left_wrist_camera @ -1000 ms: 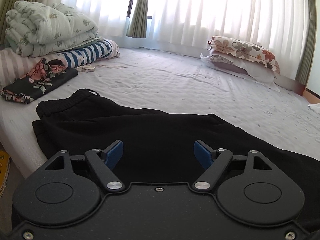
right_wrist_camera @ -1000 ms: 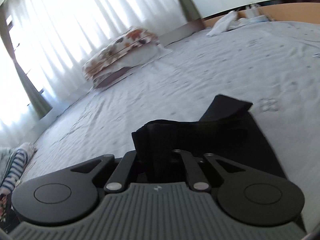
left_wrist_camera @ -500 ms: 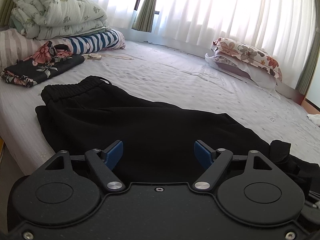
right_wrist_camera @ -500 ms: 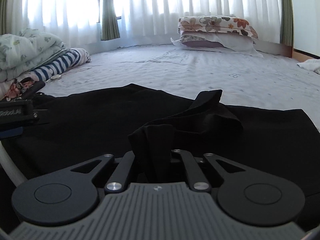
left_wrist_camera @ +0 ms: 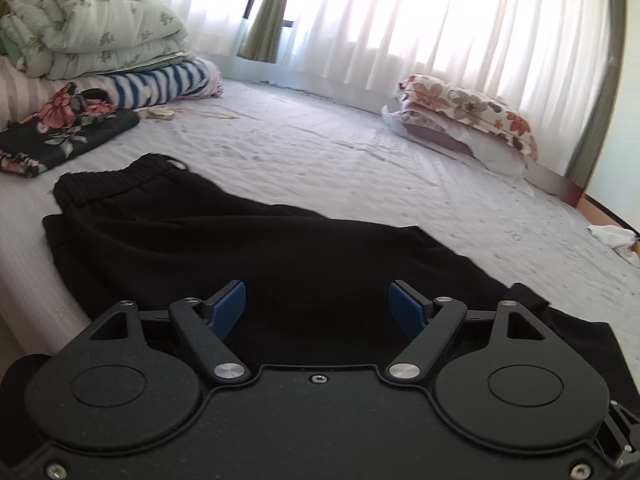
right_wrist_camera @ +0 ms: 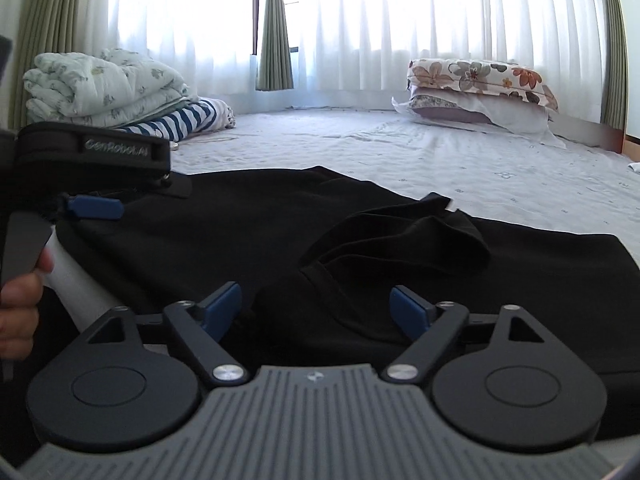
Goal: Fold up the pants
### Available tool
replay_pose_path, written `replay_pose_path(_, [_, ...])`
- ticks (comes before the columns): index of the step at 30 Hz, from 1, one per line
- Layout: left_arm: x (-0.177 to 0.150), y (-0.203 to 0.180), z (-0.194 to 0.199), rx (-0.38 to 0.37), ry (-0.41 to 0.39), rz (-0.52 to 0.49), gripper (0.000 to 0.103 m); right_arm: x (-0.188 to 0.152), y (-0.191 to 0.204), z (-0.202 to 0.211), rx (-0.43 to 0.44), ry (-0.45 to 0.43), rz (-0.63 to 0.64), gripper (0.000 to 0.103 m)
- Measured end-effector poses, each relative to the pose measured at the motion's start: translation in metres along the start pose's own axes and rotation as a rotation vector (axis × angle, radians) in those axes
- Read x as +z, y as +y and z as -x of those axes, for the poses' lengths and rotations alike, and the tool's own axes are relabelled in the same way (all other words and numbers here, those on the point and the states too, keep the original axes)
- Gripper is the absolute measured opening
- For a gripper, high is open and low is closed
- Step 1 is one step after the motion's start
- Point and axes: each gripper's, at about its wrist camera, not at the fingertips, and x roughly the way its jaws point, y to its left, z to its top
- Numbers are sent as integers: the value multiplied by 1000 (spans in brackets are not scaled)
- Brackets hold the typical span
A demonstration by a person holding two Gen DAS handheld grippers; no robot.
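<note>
Black pants (left_wrist_camera: 248,248) lie flat on the bed, the elastic waistband (left_wrist_camera: 108,180) at the far left. My left gripper (left_wrist_camera: 318,306) is open and empty just above the cloth. In the right wrist view the pants (right_wrist_camera: 280,220) spread across the middle, with the leg end lying in a rumpled bunch (right_wrist_camera: 400,240) on top. My right gripper (right_wrist_camera: 316,308) is open, its blue pads (right_wrist_camera: 222,306) apart on either side of that bunch. The left gripper (right_wrist_camera: 94,207) shows at the left edge there, held by a hand (right_wrist_camera: 18,308).
Folded quilts (left_wrist_camera: 88,28) and a striped blanket (left_wrist_camera: 160,84) are stacked at the far left, with a folded floral cloth (left_wrist_camera: 60,128) in front. Floral pillows (left_wrist_camera: 464,120) lie at the far right near the curtains. A white cloth (left_wrist_camera: 614,236) lies at the right bed edge.
My right gripper has opened and let go of the pants leg, which now lies bunched on the pants. The left gripper shifted slightly and stayed open.
</note>
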Motion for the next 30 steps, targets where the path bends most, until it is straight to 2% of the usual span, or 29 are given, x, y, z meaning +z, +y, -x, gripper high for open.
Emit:
replay_pose_path(3, [2, -17, 7, -82, -13, -40, 73, -6, -13, 18, -32, -21, 3, 97])
replay_pose_path(6, [1, -42, 13, -200, -8, -108, 50, -12, -28, 37, -114, -38, 17, 102])
replay_pose_path(9, [-4, -72, 15, -319, 35, -150, 39, -20, -46, 54, -204, -45, 10, 103])
replay_pose_path(13, [-22, -120, 10, -448, 120, -256, 37, -31, -69, 71, -330, -50, -6, 103])
replay_pose_path(16, [-43, -159, -7, -484, 208, -363, 37, -38, -82, 78, -415, -40, 1, 103])
replay_pose_path(18, [-53, -179, -24, -482, 273, -390, 37, -42, -87, 81, -462, -36, 11, 103])
replay_pose_path(20, [-60, -191, -47, -448, 343, -383, 35, -46, -91, 83, -499, -30, 24, 103])
replay_pose_path(21, [-60, -194, -56, -429, 346, -375, 31, -47, -92, 84, -514, -31, 31, 103])
replay_pose_path(25, [-42, -199, -80, -340, 304, -390, 31, -51, -98, 86, -551, -43, 38, 103])
replay_pose_path(27, [-34, -195, -92, -270, 291, -388, 31, -54, -102, 86, -558, -51, 23, 103])
replay_pose_path(30, [-19, -177, -106, -216, 280, -349, 25, -57, -106, 88, -560, -63, -6, 103])
